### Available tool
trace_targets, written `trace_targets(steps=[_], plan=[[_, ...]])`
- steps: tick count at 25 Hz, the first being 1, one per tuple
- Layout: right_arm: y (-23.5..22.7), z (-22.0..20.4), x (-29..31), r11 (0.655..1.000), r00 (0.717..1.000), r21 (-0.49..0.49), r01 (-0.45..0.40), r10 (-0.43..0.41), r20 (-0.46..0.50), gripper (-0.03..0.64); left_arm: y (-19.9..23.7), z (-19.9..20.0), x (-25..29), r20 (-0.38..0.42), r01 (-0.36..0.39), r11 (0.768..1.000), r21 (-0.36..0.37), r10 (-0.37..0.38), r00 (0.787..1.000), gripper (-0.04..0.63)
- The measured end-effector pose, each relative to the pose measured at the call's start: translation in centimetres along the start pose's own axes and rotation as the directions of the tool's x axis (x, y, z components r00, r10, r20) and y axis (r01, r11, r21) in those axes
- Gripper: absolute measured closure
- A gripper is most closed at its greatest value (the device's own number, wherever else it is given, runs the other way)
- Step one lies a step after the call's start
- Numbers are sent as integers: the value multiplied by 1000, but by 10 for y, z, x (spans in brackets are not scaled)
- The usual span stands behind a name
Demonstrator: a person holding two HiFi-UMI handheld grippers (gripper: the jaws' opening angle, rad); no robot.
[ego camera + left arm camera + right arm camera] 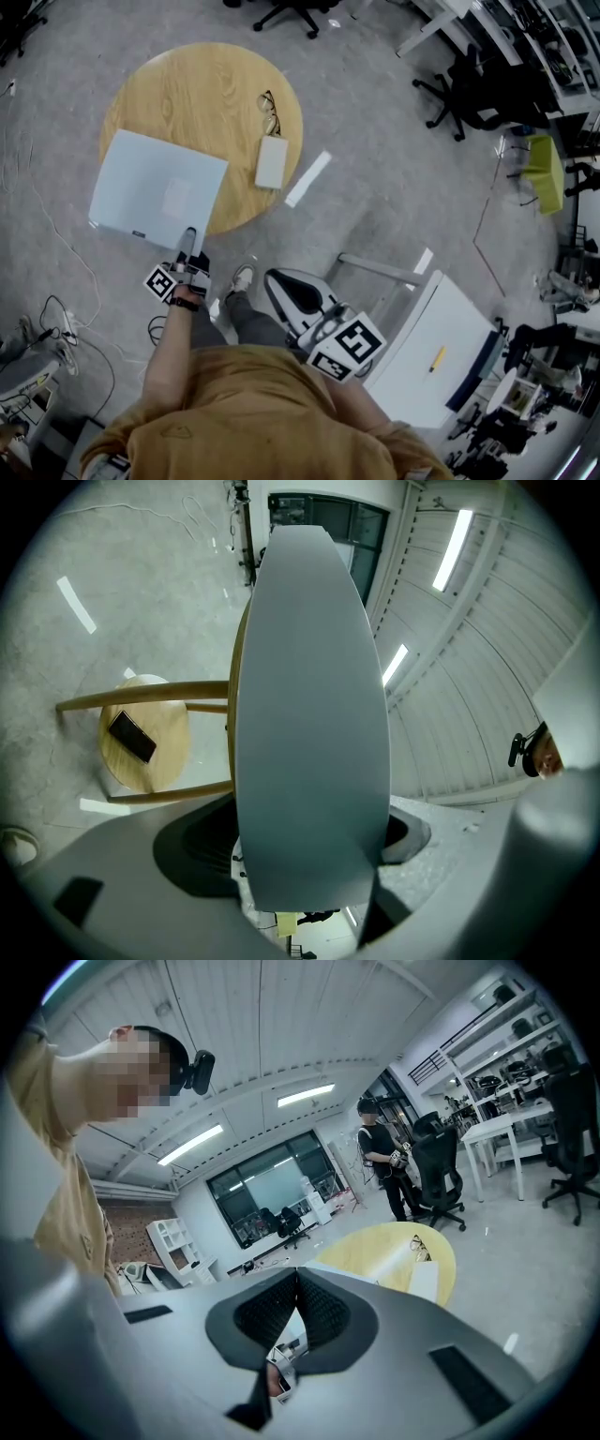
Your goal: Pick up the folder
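Observation:
A pale grey-blue folder [159, 192] lies on the round wooden table [206, 94], its near-left part hanging over the table's edge. My left gripper [190, 242] is at the folder's near edge and is shut on it. In the left gripper view the folder [309, 714] runs up out of the left gripper [314, 860], filling the middle of the picture. My right gripper [281, 286] hangs low by the person's legs, away from the table. Its jaws [298, 1288] are shut with nothing between them.
A pair of glasses [270, 111] and a white case [272, 161] lie on the table's right side. A white strip [307, 178] lies on the floor. A white desk [422, 361] stands at right, office chairs [450, 94] farther off. Cables [56, 328] trail at left.

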State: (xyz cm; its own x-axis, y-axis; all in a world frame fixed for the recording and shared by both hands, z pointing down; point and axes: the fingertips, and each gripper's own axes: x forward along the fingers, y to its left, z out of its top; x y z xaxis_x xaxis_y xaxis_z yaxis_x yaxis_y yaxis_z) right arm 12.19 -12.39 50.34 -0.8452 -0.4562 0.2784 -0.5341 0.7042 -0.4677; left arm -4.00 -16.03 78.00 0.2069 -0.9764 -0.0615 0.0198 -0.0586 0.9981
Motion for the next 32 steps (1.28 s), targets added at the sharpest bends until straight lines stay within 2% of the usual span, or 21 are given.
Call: trace_targets(steps=[13, 16, 17, 21, 25, 29, 32], plan=[[0, -3, -11, 1000, 1000, 4, -6, 6, 8, 618, -1, -6, -18, -37, 14, 999, -31, -15, 999, 223], [-1, -1, -11, 1000, 1000, 6, -13, 13, 8, 618, -7, -10, -31, -38, 30, 999, -26, -31, 999, 254], [-2, -1, -9, 1000, 1000, 7, -16, 16, 8, 618, -9, -11, -35, -42, 35, 999, -19, -36, 998, 308], [-1, 2, 0, 999, 999, 8, -32, 32, 4, 618, -16, -13, -53, -79, 32, 999, -22, -34, 996, 314], [1, 12, 10, 998, 998, -1, -58, 58, 5, 618, -39, -8, -58, -83, 69, 996, -53, -73, 994, 318], [6, 21, 20, 997, 997, -10, -78, 78, 12, 618, -60, 9, -56, -56, 82, 996, 17, -81, 995, 318], [10, 27, 25, 996, 996, -21, -87, 88, 22, 618, -75, 23, -50, -67, 91, 993, 73, -86, 994, 318]])
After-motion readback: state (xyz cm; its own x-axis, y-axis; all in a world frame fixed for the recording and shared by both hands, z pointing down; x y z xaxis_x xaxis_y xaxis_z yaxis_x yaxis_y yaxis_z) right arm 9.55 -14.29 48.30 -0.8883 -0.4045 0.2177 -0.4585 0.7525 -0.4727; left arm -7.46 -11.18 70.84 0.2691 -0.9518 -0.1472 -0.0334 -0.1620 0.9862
